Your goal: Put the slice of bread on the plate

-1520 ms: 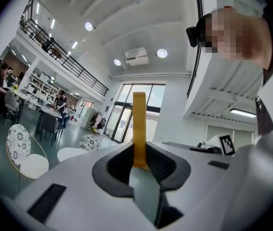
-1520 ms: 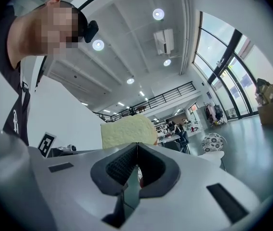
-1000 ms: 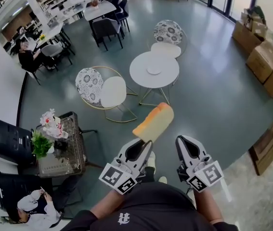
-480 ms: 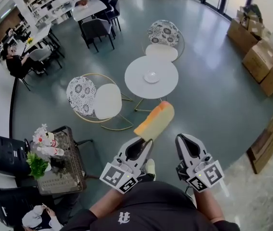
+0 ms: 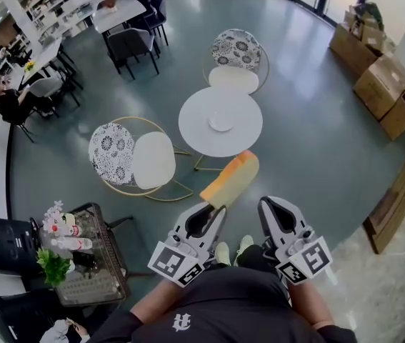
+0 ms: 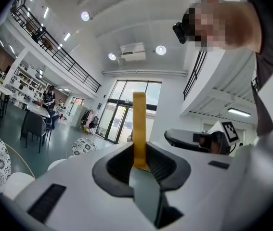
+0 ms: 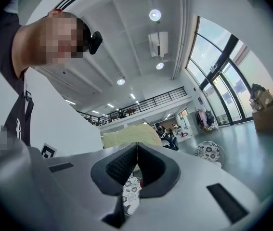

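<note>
The left gripper pinches the slice of bread in its jaws, aloft on the near side of the table — the plate lies on it. The right gripper has its jaws pressed together.

Glossy grey floor catching the light, smooth matt white desk, plain brown cardboard boxes, and the bread slice looks spongy with a dull crust.

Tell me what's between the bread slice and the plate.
In the head view, only bare white tabletop lies between the bread slice and the plate.
</note>
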A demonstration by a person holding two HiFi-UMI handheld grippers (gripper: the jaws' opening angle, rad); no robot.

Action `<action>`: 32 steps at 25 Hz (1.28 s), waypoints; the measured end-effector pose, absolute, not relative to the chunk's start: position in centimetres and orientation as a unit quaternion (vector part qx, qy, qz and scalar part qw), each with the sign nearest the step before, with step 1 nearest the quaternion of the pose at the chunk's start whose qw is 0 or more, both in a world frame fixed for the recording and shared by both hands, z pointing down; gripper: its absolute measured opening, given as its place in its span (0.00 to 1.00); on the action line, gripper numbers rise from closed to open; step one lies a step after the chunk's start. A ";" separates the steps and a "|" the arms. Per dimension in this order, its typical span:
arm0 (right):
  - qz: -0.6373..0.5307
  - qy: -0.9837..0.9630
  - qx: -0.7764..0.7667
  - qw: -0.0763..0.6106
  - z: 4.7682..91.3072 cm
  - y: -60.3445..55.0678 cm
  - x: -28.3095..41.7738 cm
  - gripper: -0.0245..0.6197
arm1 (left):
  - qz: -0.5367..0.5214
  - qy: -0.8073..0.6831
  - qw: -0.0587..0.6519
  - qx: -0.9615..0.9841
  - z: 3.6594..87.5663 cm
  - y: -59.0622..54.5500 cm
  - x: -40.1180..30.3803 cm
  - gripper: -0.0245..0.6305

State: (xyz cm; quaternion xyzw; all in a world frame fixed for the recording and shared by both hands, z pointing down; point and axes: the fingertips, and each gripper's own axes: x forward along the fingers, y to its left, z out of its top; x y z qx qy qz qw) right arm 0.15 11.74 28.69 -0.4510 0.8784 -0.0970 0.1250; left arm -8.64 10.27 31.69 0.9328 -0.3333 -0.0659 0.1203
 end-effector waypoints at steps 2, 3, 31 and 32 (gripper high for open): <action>-0.099 0.879 -0.450 0.124 28.8 10.9 0.3 0.04 | -0.065 -0.335 0.124 0.932 31.9 9.5 -8.5 0.16; -0.100 0.879 -0.450 0.125 28.9 10.5 0.5 0.04 | -0.064 -0.336 0.126 0.931 32.0 9.0 -8.4 0.16; -0.132 0.916 -0.360 0.118 30.8 -7.7 6.3 0.04 | -0.035 -0.424 0.164 0.890 36.6 -8.7 -2.5 0.16; -0.135 0.916 -0.361 0.116 31.1 -8.1 6.5 0.04 | -0.032 -0.425 0.165 0.889 37.2 -9.3 -2.4 0.16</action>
